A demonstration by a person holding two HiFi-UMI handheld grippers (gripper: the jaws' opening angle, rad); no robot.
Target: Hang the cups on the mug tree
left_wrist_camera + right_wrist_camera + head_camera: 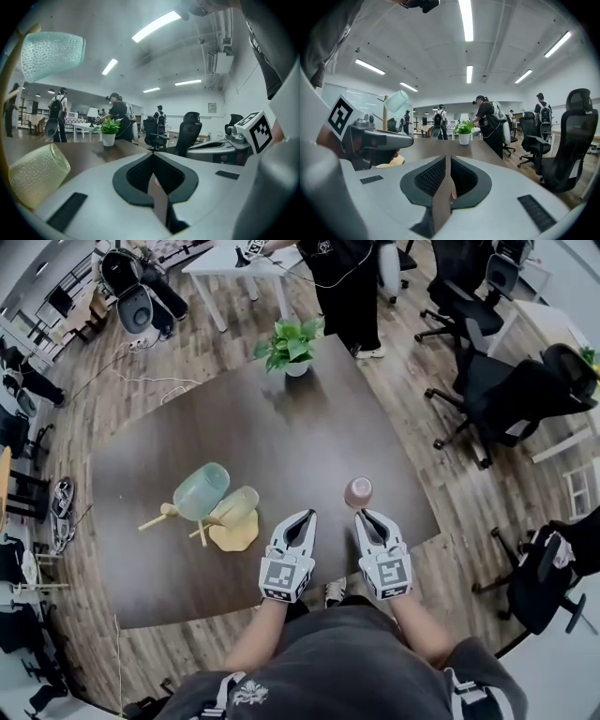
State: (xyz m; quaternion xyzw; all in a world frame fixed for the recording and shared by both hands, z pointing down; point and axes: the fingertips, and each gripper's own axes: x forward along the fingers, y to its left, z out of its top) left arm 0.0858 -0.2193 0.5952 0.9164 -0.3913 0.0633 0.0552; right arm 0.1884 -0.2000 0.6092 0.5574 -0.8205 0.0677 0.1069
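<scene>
Grey-white plastic tongs sit side by side at the near table edge, both pointing to 12 o'clock. Left tongs [305,519]: jaws together, nothing between. Right tongs [364,516]: jaws together too, w/ no sign of a grip on anything.

Key relation: the small pink cup [358,491] stands upright, mouth up, at 12 o'clock from the right tongs, right at the tips. Touching or just beside, can't tell. Its handle isn't visible. From the left tongs it lies approx. 2 o'clock, so the right hand is nearer and prob. takes it.

On the dark brown wooden table [309,427], the pale wooden mug tree [155,518] stands at 9–10 o'clock from the left tongs, well apart from the pink cup. It carries a bumpy teal cup [202,490] high up and a bumpy pale-yellow cup [239,505] lower. A bare peg shows on its 9 o'clock side, so the pink cup likely has to cross toward 9 o'clock.

Far edge, 12 o'clock: green potted plant in a white pot [292,343].
</scene>
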